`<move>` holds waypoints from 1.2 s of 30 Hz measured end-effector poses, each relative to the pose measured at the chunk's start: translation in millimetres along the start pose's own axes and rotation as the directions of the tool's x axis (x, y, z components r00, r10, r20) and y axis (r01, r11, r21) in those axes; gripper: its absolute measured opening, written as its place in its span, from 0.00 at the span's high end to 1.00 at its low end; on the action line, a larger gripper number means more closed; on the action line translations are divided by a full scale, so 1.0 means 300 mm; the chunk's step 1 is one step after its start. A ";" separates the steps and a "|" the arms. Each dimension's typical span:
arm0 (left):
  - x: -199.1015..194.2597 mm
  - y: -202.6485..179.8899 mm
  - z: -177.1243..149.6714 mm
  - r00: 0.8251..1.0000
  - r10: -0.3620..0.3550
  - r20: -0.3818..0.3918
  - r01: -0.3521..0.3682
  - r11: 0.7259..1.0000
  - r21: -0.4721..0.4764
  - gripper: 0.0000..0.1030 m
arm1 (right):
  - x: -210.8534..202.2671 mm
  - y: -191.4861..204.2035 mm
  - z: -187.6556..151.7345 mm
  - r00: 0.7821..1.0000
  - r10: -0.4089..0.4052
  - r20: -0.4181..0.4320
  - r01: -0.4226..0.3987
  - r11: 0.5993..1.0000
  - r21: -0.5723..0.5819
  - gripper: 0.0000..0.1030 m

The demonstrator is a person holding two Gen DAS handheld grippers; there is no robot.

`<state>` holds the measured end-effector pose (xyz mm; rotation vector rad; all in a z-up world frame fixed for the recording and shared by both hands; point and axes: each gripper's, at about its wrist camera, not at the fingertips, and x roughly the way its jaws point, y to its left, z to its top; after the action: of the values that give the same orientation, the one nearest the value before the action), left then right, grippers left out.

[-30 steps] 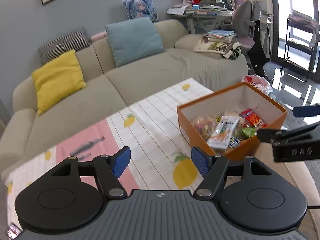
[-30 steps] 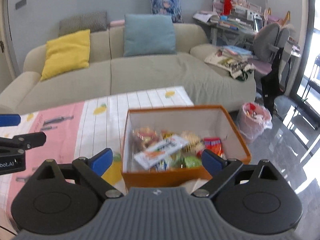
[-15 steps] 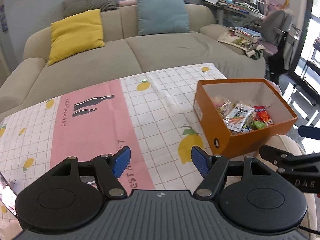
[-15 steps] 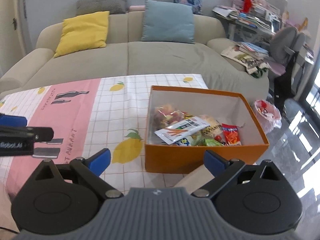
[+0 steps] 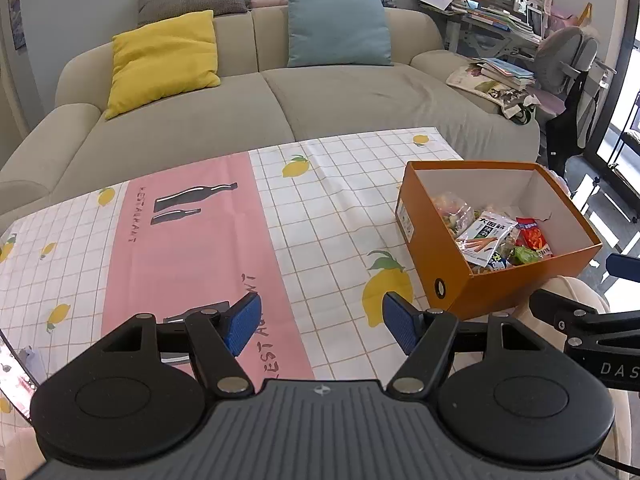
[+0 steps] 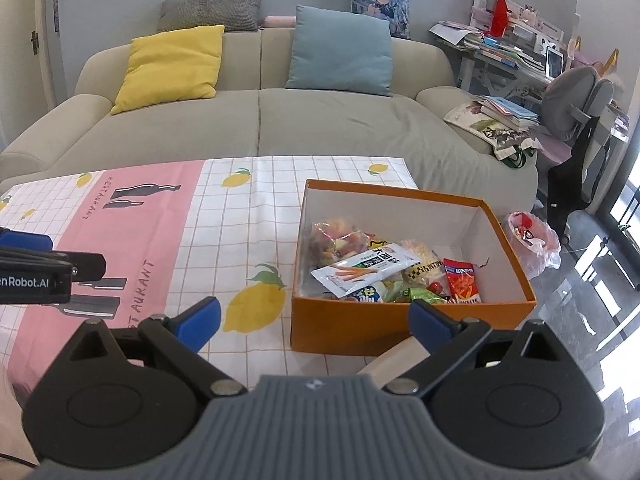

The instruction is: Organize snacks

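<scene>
- Comparing with the view a second earlier: the left wrist picture is now levelled, where it was tilted; the sofa is seen squarely and more of the tablecloth is shown.
- Left gripper (image 5: pixel 322 326): blue-padded jaws are held wide apart, unchanged; nothing is held; it is poised over the pink band of the cloth.
- Right gripper (image 6: pixel 314 318): jaws are spread wide and empty, just short of the box's near wall.
- Open orange cardboard box (image 6: pixel 408 322): placed at the table's right end; more of its inside is seen than before.
- Snack packets (image 6: pixel 366 272): piled inside the box; a white carrot-printed pouch with Chinese characters lies uppermost, a red packet (image 6: pixel 462 280) beside it.
- Checked lemon-print tablecloth (image 5: pixel 328 200): "RESTAURANT" is printed on the pink band.
- Gripper bodies: "DAS" and "enRobot.AI" are legible.
</scene>
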<state>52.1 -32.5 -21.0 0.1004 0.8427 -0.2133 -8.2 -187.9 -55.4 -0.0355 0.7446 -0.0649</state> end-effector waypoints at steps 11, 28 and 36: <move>0.000 0.003 -0.002 1.000 0.003 -0.002 -0.003 1.000 -0.007 0.21 | 0.006 0.009 0.000 1.000 0.007 -0.005 -0.007 1.000 -0.010 0.05; -0.001 0.009 0.002 1.000 0.002 -0.001 -0.002 1.000 -0.012 0.21 | 0.006 0.013 -0.001 1.000 0.025 -0.004 -0.025 1.000 -0.014 0.03; -0.002 0.011 0.002 1.000 0.008 -0.002 -0.008 1.000 -0.007 0.21 | 0.009 0.017 -0.003 1.000 0.025 -0.011 -0.025 1.000 -0.012 0.03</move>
<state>53.0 -29.4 -20.1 0.0977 0.8444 -0.2028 -6.4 -183.0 -58.1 -0.0374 0.7565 -0.0365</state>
